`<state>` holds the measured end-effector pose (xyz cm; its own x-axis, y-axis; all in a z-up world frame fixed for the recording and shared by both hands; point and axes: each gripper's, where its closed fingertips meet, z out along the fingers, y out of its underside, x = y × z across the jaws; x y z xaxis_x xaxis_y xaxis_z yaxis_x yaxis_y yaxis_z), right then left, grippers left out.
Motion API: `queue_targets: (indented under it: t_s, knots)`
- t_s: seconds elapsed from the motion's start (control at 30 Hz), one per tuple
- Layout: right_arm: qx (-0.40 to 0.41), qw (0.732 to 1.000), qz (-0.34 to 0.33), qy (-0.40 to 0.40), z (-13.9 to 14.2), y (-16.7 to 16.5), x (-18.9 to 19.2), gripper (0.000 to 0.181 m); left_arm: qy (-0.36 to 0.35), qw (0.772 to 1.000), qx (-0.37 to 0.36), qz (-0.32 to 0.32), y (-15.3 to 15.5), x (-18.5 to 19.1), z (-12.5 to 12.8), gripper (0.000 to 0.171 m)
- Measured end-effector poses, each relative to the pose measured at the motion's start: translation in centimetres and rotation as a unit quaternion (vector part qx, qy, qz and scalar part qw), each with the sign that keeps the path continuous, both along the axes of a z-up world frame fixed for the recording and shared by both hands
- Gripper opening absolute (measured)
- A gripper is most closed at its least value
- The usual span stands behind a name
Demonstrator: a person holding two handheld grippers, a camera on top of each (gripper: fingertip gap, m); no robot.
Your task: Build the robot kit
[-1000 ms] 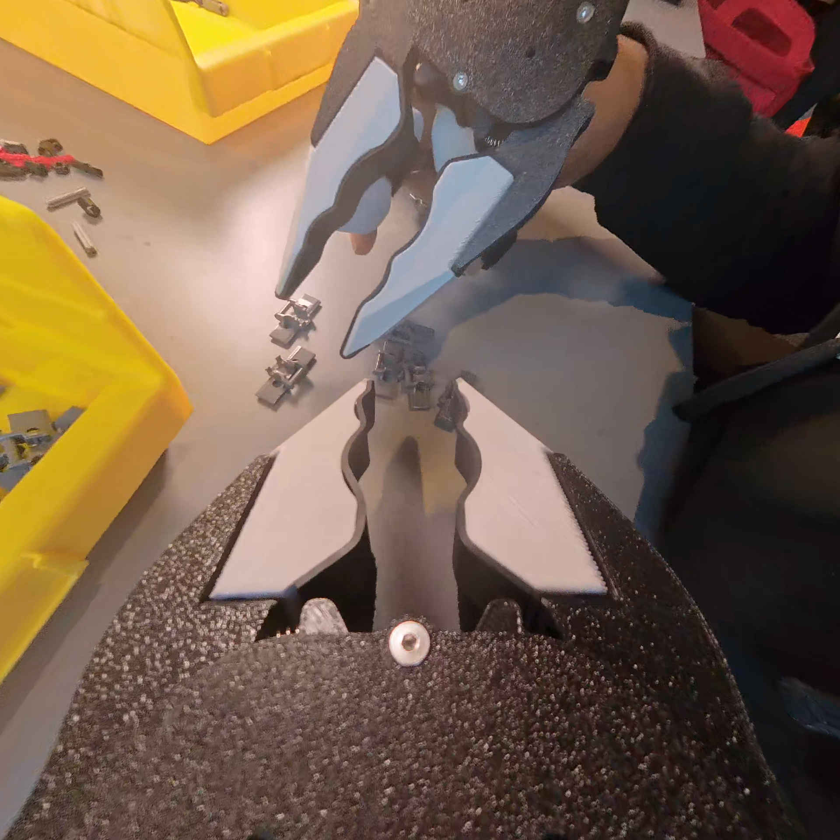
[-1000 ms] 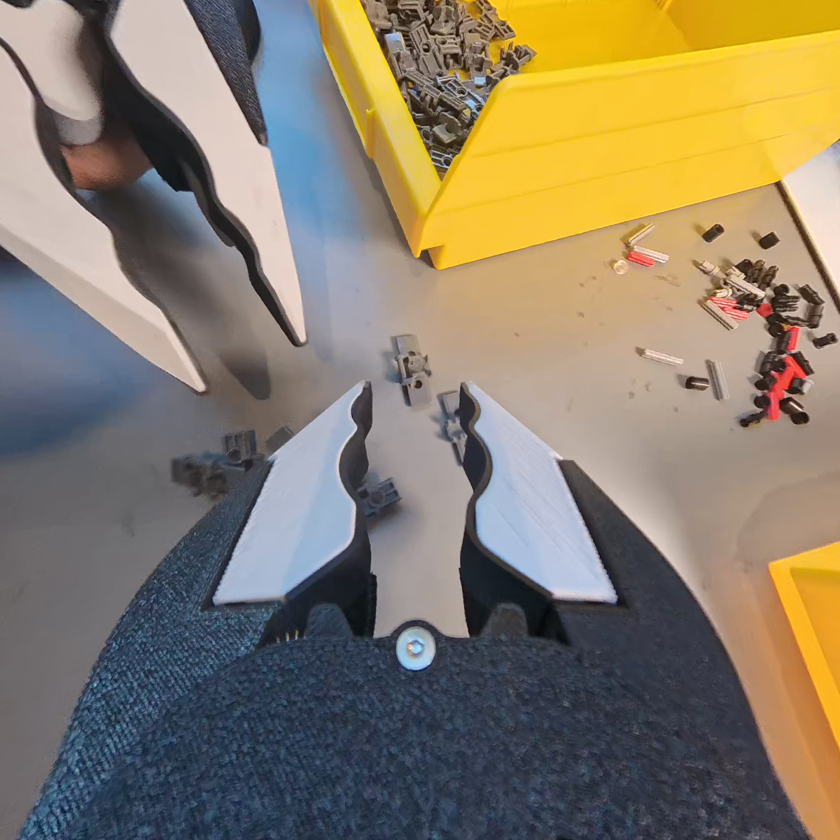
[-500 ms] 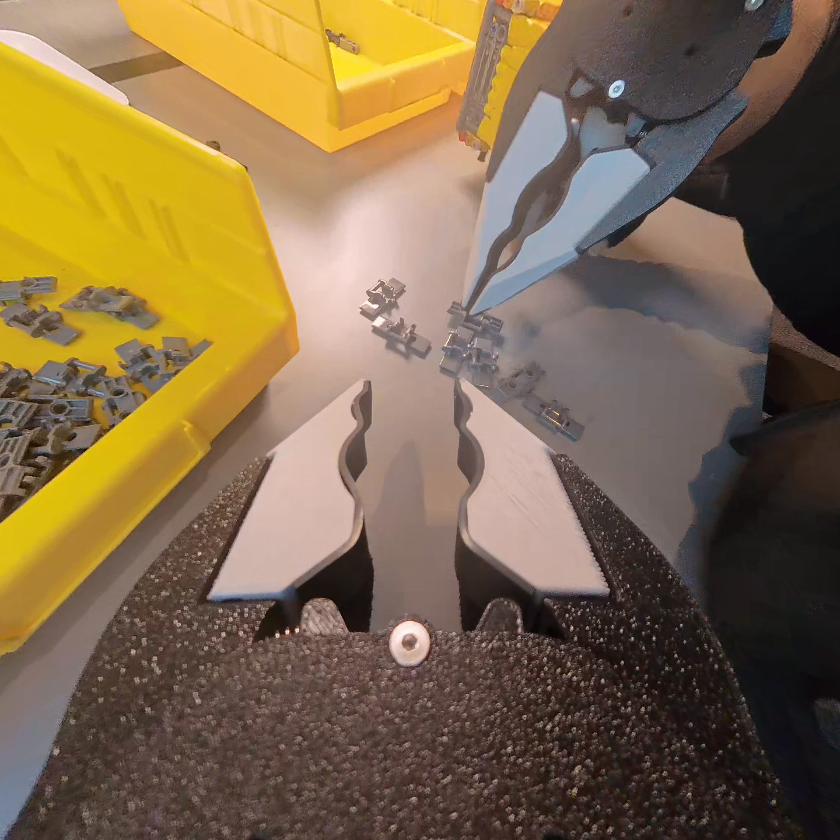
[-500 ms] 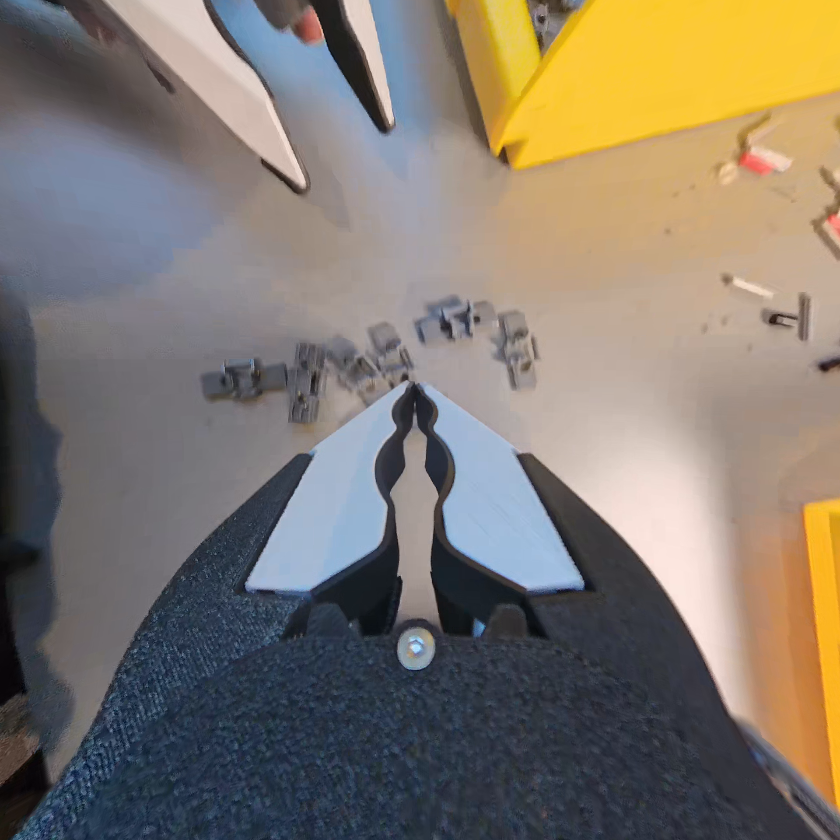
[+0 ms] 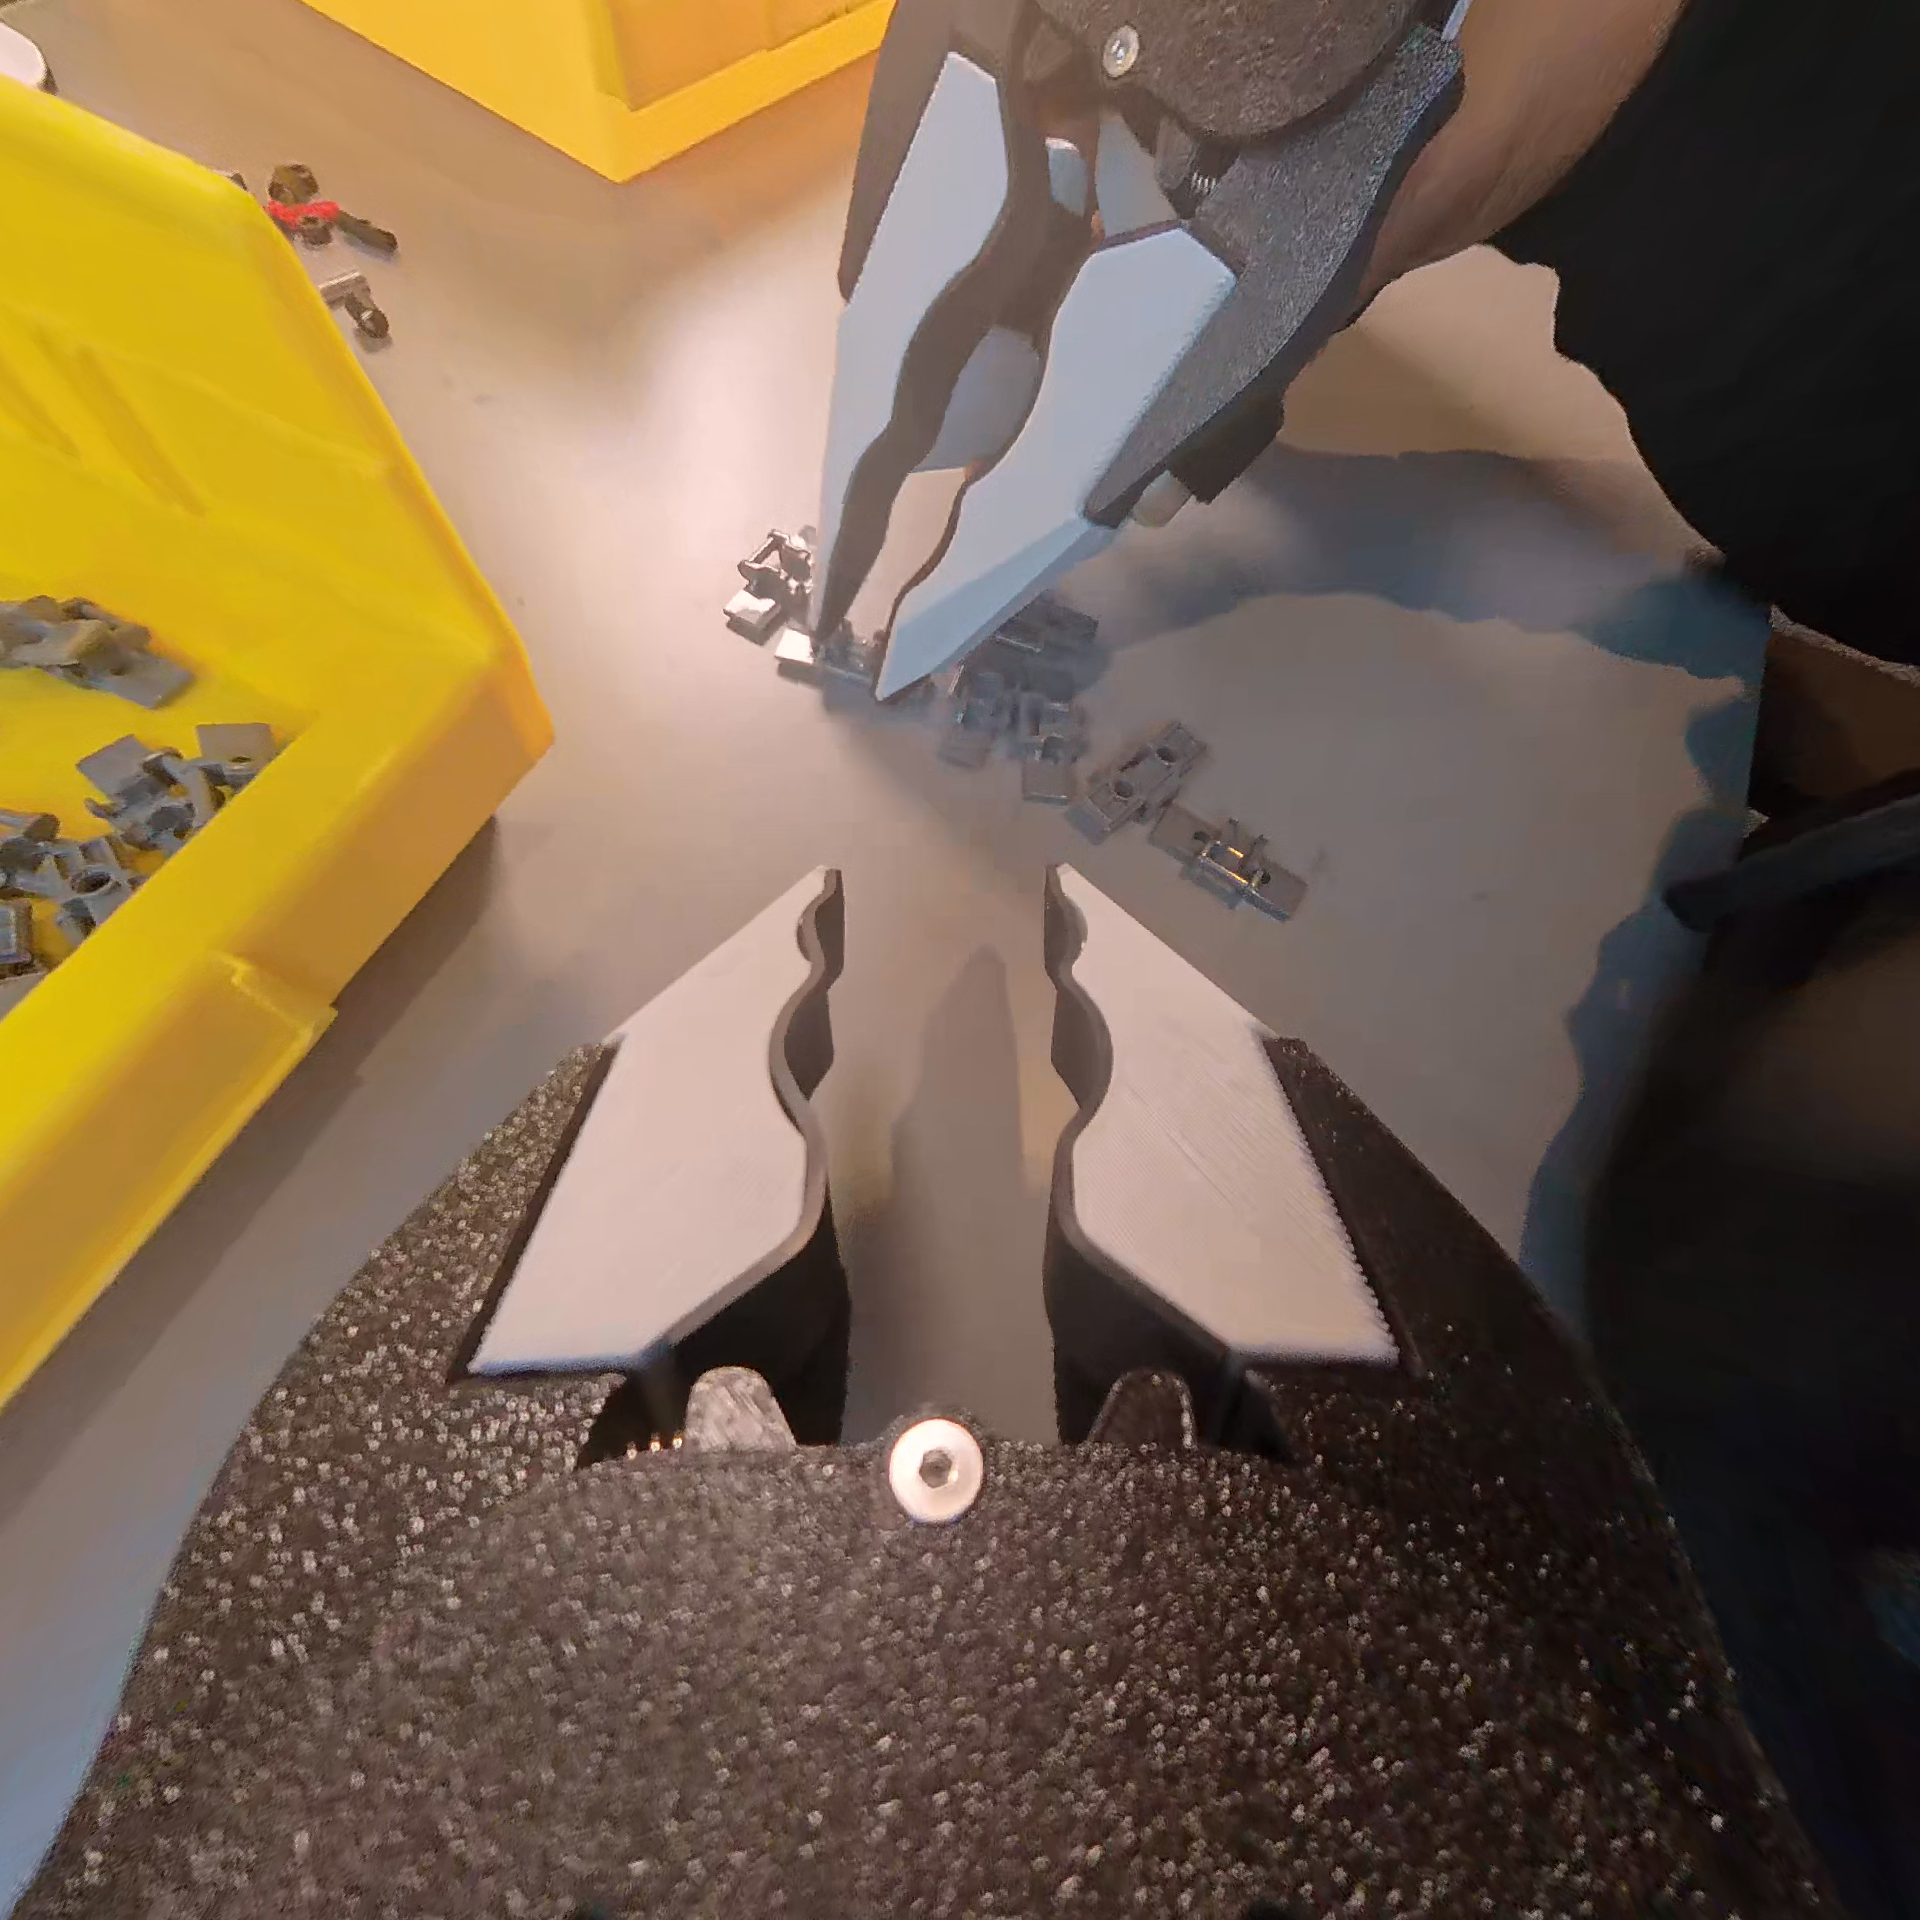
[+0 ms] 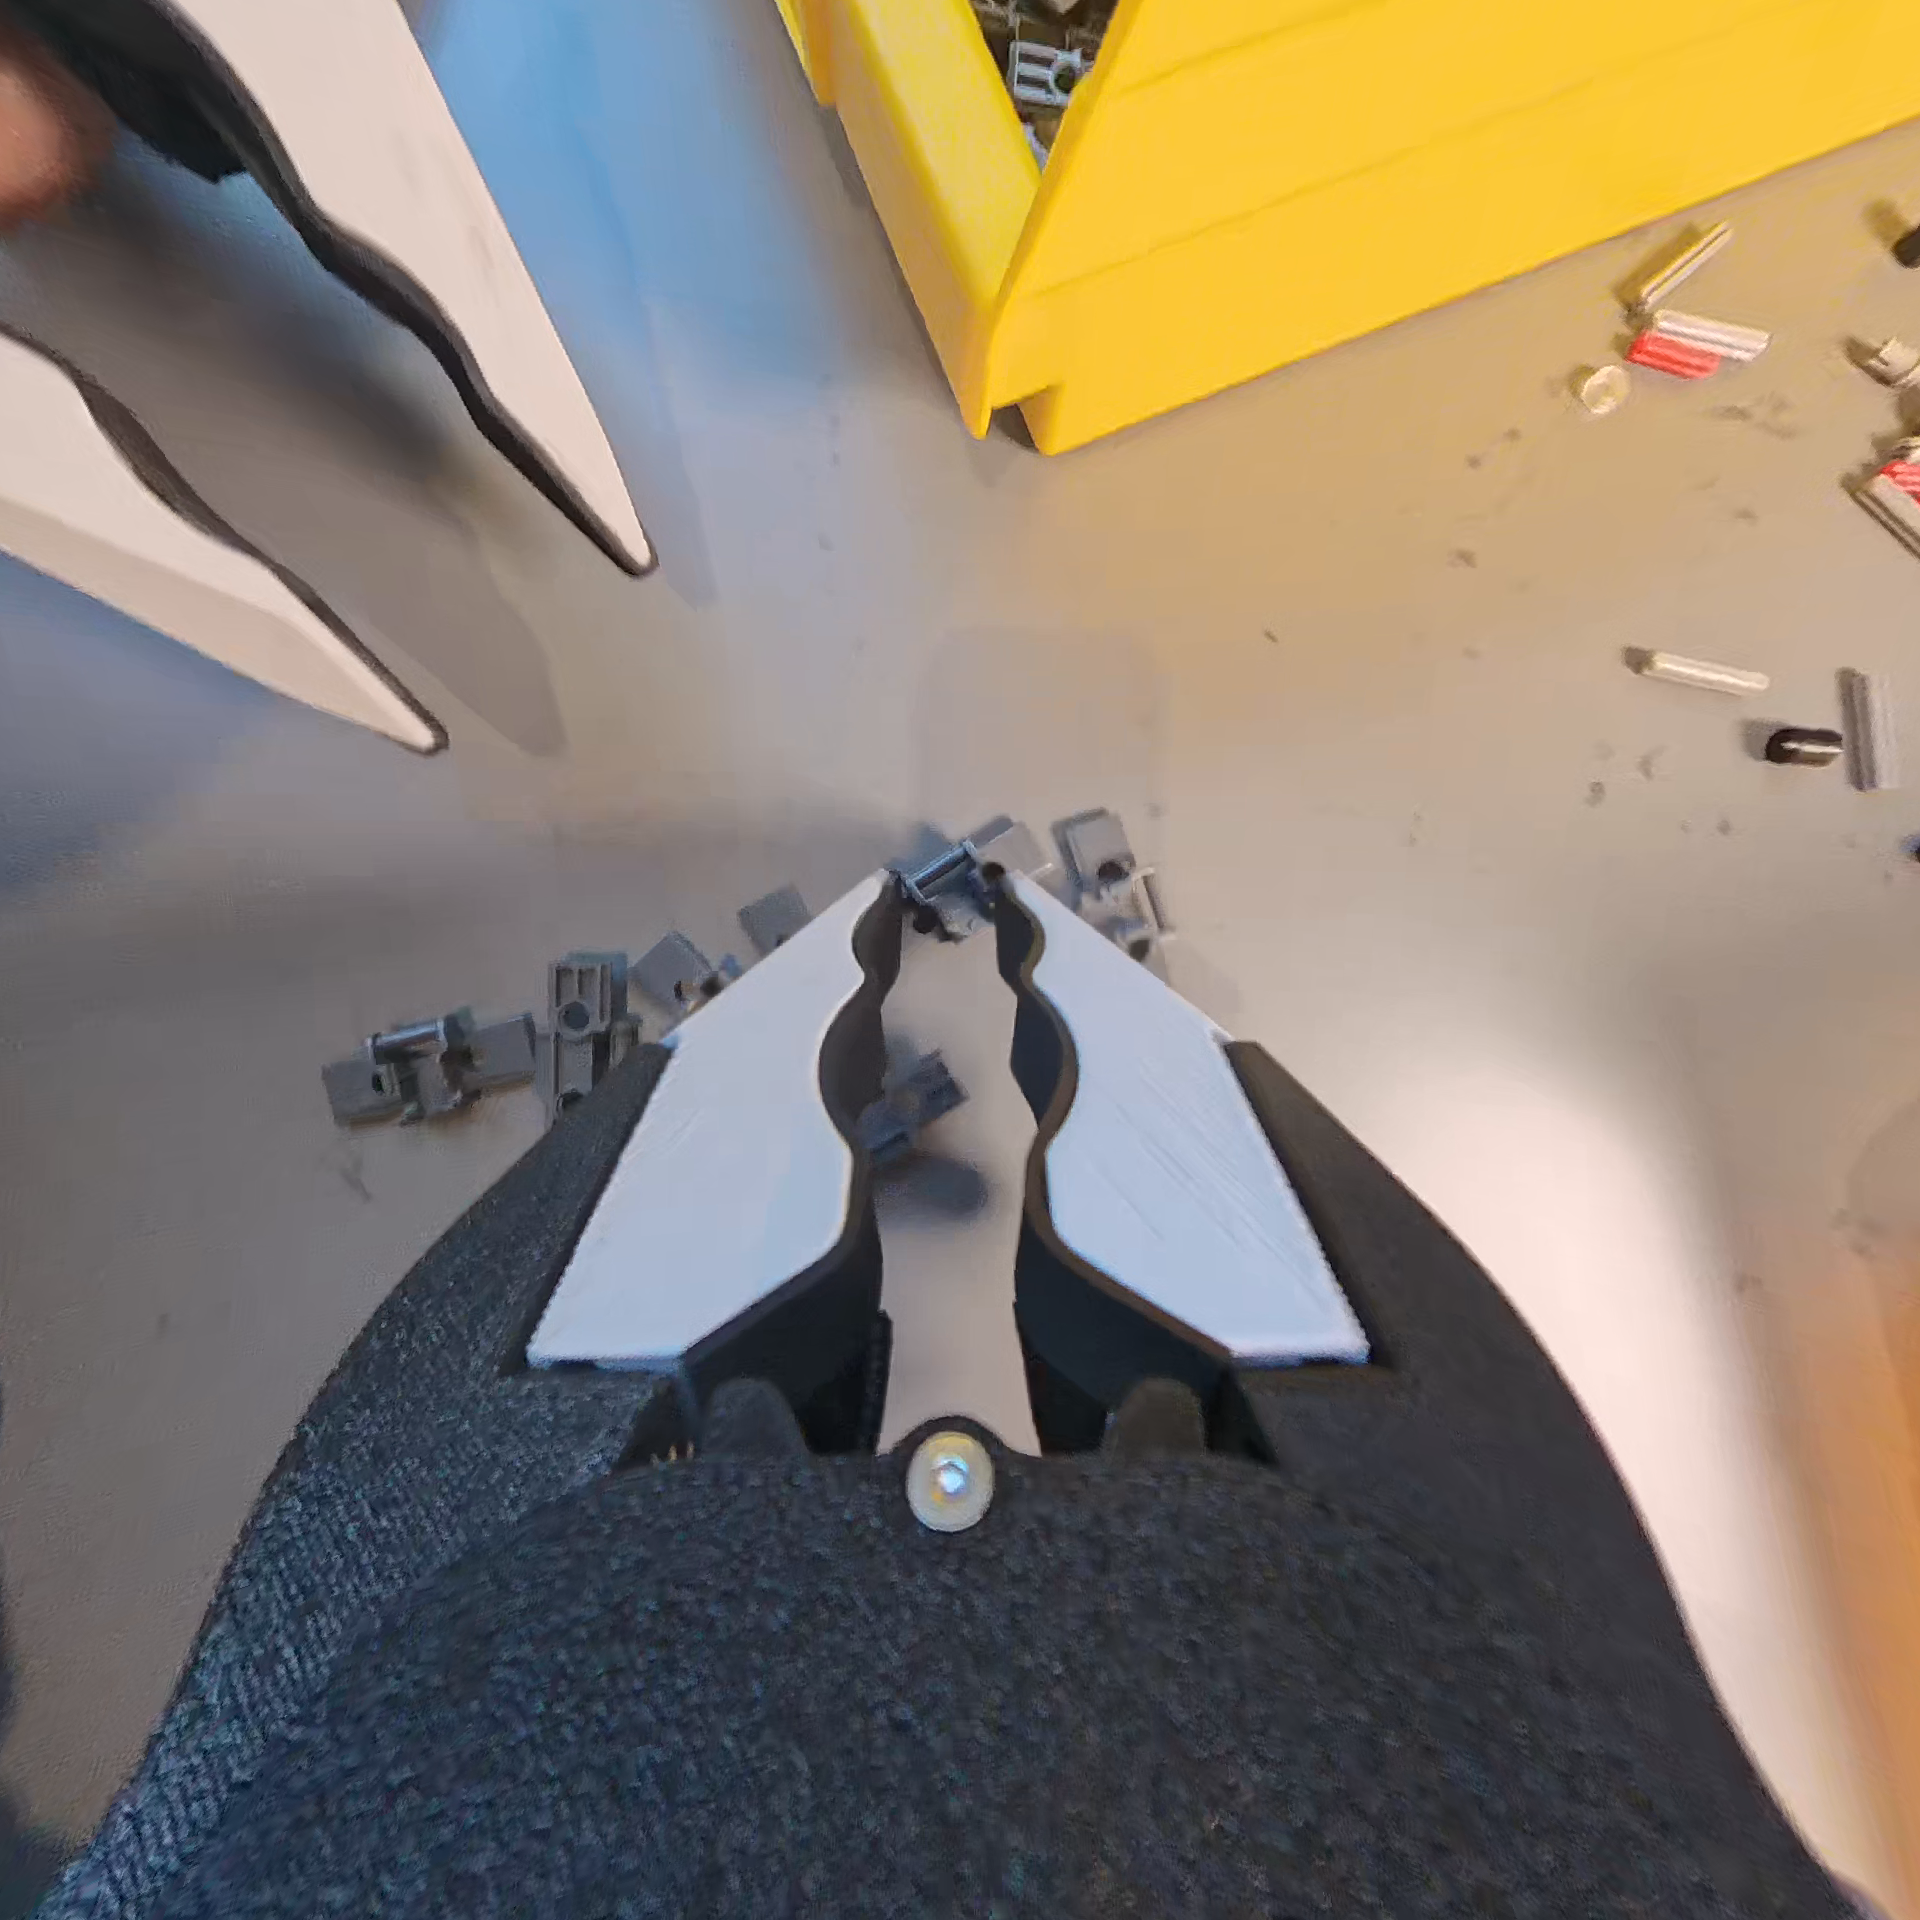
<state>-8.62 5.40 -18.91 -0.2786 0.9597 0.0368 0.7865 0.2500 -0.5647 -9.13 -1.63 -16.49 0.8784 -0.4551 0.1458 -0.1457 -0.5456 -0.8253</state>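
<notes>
Between the tips of your right gripper (image 6: 943, 883) sits a small grey clip piece (image 6: 940, 896), pinched narrowly at the far end; more grey clips (image 6: 431, 1060) lie scattered left of its fingers on the grey table (image 6: 1351, 935). Only your left wrist view shows inside the yellow bin (image 5: 343, 582), where similar pieces lie. Your left gripper (image 5: 940, 883) hangs wide apart, empty, near the cluster but not touching.

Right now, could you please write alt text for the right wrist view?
The right claw pinches a small grey clip at its tips, above more grey clips scattered on the grey table. A yellow bin sits beyond; the left claw hangs open at upper left.
</notes>
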Motion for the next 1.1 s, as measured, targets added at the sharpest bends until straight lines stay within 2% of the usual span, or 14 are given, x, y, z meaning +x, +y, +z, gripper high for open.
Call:
queue_targets:
  t_s: [0.17, 0.23, 0.3, 0.4, 0.47, 0.53, 0.63, 0.73, 0.8, 0.87, 1.0, 1.1]
  knots:
    - [0.026, 0.998, 0.013, -0.053, 0.7, 0.5, 3.6, 0.018, -0.015, 1.000, 0.014, 0.000, 0.2, -0.1, 0.7, 0.035]
    - [0.048, 0.998, 0.003, -0.038, 1.5, 1.3, 3.2, 0.028, -0.017, 1.000, 0.017, 0.000, 0.4, -0.1, 0.8, 0.035]
    - [0.036, 0.999, -0.010, -0.014, 2.0, 1.7, 1.9, 0.029, -0.014, 1.000, 0.022, 0.003, 0.5, -0.2, 1.0, 0.035]
    - [0.037, 0.999, -0.025, 0.002, 1.0, 2.9, -0.1, 0.032, -0.002, 0.999, 0.038, 0.024, 0.6, -1.1, 1.8, 0.034]
    - [0.035, 0.999, -0.031, -0.003, 0.1, 3.1, -0.7, 0.031, 0.008, 0.997, 0.053, 0.048, 0.7, -2.5, 2.8, 0.034]
    - [0.022, 0.999, -0.030, 0.001, 0.0, 2.7, -0.7, 0.017, 0.029, 0.995, 0.062, 0.075, 0.8, -4.5, 3.8, 0.033]
    - [0.048, 0.998, -0.031, -0.018, 0.5, 2.8, 1.3, 0.017, 0.068, 0.990, 0.062, 0.107, 1.1, -8.0, 5.1, 0.033]
    - [0.039, 0.999, -0.018, -0.033, 0.7, 1.4, 4.0, 0.018, 0.116, 0.984, 0.057, 0.124, 2.0, -11.1, 6.4, 0.033]
    - [0.054, 0.998, -0.032, -0.016, 0.8, 1.7, 4.5, 0.031, 0.145, 0.981, 0.035, 0.123, 2.9, -12.7, 6.6, 0.033]
    - [0.033, 0.998, -0.046, 0.028, 2.0, 1.3, 4.5, 0.036, 0.186, 0.975, -0.002, 0.119, 3.9, -14.3, 6.1, 0.033]
    - [0.007, 0.991, -0.052, 0.121, 4.8, 0.6, 4.6, 0.036, 0.258, 0.954, -0.136, 0.070, 4.5, -16.4, 2.5, 0.028]
    - [-0.016, 0.986, -0.054, 0.157, 5.4, 0.2, 5.2, 0.036, 0.285, 0.931, -0.224, 0.030, 4.0, -17.1, 0.2, 0.026]
